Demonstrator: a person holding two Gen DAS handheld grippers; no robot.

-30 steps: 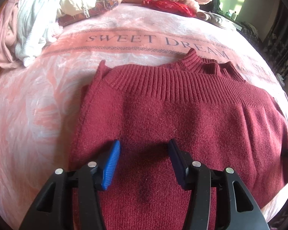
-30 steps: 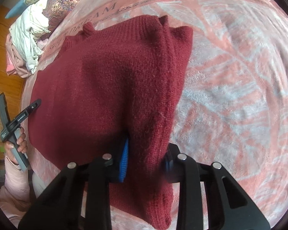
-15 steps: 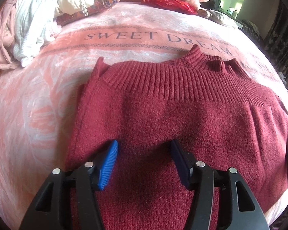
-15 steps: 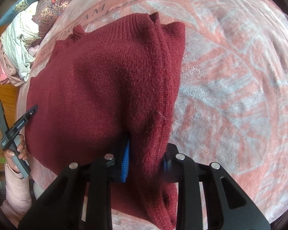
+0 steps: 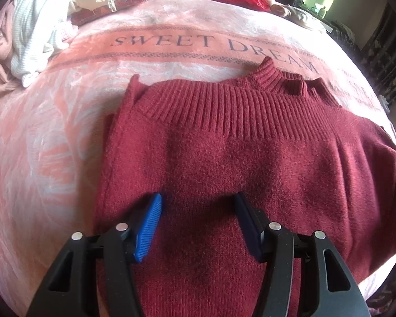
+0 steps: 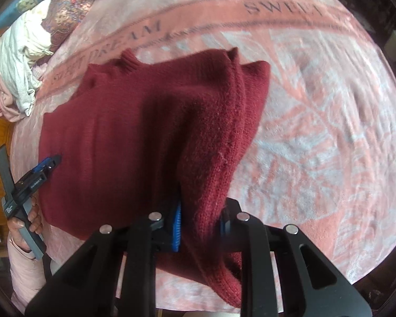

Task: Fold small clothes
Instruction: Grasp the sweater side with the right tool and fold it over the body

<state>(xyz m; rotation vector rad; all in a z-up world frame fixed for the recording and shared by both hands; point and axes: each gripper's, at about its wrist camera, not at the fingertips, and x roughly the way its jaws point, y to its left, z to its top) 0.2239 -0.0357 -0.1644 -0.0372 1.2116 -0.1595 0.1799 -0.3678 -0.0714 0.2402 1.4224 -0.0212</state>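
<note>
On blanket [image 5: 52, 137] | left gripper [image 5: 198, 206] fingers apart over sweater [image 5: 250, 163] | right gripper [image 6: 200, 219] fingers closing, pinching lifted edge

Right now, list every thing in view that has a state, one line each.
Sweater: partly folded on the blanket, one edge lifted.
Right gripper: closing, pads pinching the sweater's raised edge.
Left gripper: open over the sweater, nothing between its pads.
Blanket: spread flat under the sweater.
Clothes pile: unfolded, heaped at the blanket's far edge.

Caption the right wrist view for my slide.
Right gripper closing on a bunched fold of the maroon sweater, raised off the pink blanket.
</note>
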